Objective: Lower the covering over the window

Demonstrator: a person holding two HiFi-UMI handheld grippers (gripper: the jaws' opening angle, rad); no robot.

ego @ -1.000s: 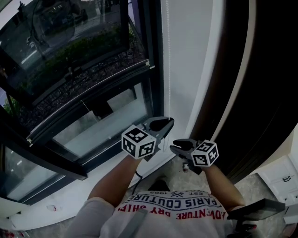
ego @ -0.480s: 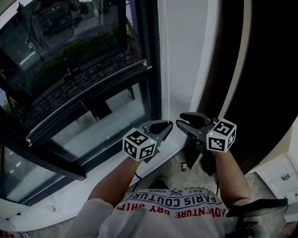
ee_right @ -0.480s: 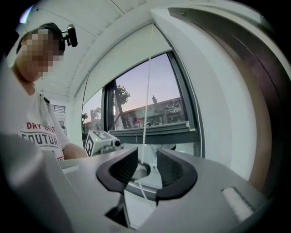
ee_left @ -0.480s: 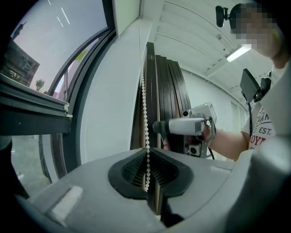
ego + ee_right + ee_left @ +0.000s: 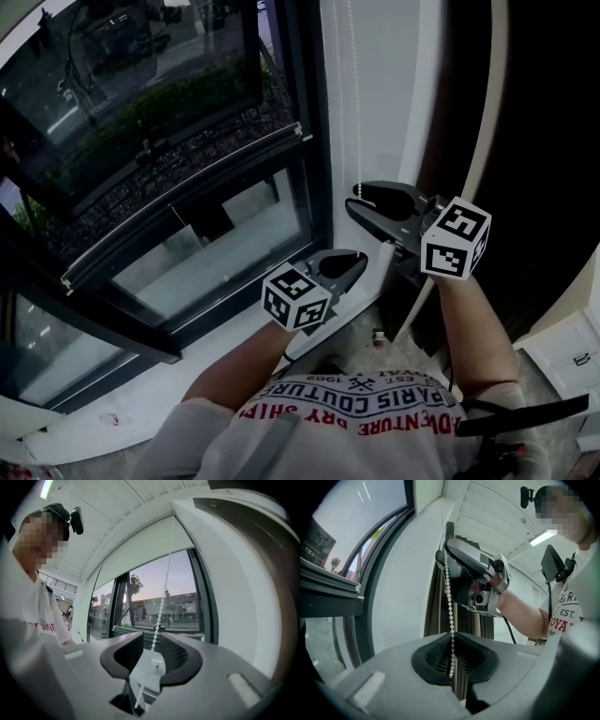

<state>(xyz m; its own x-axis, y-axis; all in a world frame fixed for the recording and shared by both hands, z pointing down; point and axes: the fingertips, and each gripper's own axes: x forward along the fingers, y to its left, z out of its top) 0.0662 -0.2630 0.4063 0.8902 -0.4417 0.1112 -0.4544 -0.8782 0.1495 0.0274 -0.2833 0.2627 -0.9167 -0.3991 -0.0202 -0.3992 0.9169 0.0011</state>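
Observation:
A white bead chain [image 5: 352,94] hangs down the white wall beside the window [image 5: 141,122]. My left gripper [image 5: 349,262] is low, near the sill, and shut on the chain [image 5: 451,616], which runs up out of its closed pads. My right gripper [image 5: 356,201] is higher on the same chain. Its jaws have just been closing a little but stand open, and the chain [image 5: 158,620] runs between the pads without being pressed. The white roller blind [image 5: 140,550] covers only the top of the window. From the left gripper view I see the right gripper [image 5: 474,576] above.
A dark curtain or door panel [image 5: 534,141] stands right of the white wall strip. The white sill [image 5: 187,375] runs along below the glass. A white cabinet [image 5: 574,356] sits at the lower right, and a small object [image 5: 378,336] lies on the floor.
My right gripper has risen along the chain from beside the left gripper to well above it. The left gripper has drifted slightly right and down, still closed on the chain.

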